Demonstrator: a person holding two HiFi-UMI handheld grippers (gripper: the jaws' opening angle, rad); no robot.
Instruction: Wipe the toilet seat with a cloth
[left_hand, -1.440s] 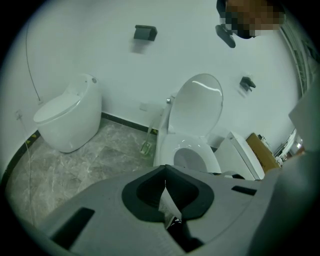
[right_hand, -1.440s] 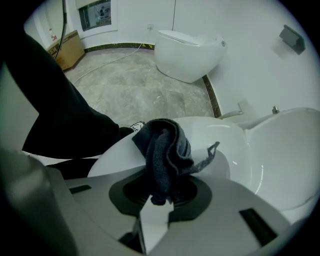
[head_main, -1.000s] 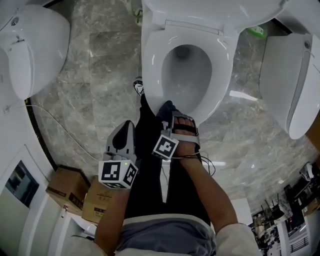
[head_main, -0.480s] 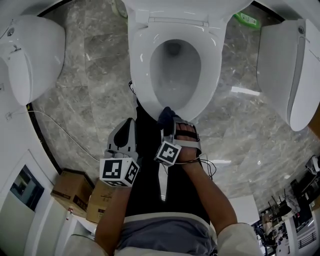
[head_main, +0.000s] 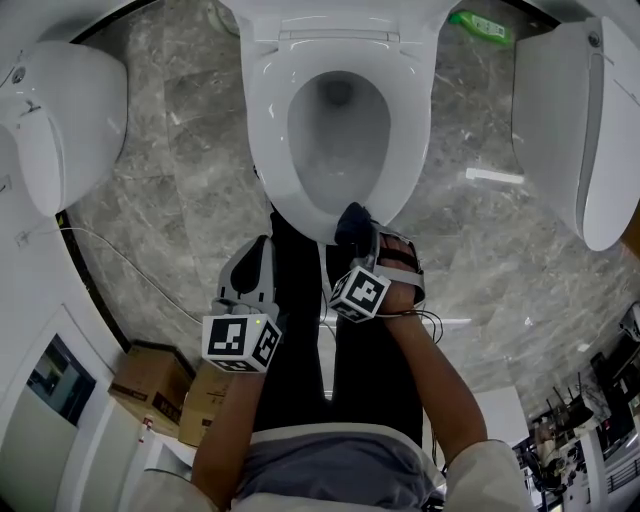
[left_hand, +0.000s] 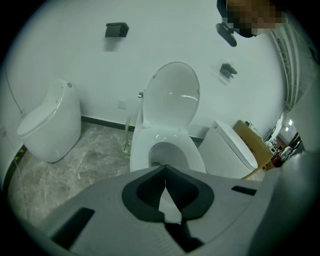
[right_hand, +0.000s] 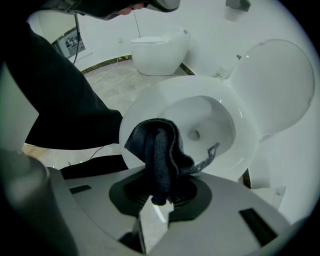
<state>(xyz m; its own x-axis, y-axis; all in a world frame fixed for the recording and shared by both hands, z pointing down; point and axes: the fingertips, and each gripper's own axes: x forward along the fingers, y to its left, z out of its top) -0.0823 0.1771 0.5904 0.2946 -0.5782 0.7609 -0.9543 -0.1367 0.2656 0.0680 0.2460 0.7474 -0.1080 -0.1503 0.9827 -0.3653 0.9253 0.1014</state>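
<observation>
Jaws of right gripper (right_hand: 156, 199) around cloth (right_hand: 159, 145)

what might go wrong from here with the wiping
The cloth is bunched and pinched only at one end by the right gripper, so pressing on the toilet seat might pull it free. Its loose tail hangs near the bowl and could dip in.

The left hand-held gripper (head_main: 252, 262) is hanging with jaws together (nothing between them); the right hand-held gripper (head_main: 372, 246), pointing steeply down, is pinching a dark cloth (right_hand: 159, 150).
</observation>
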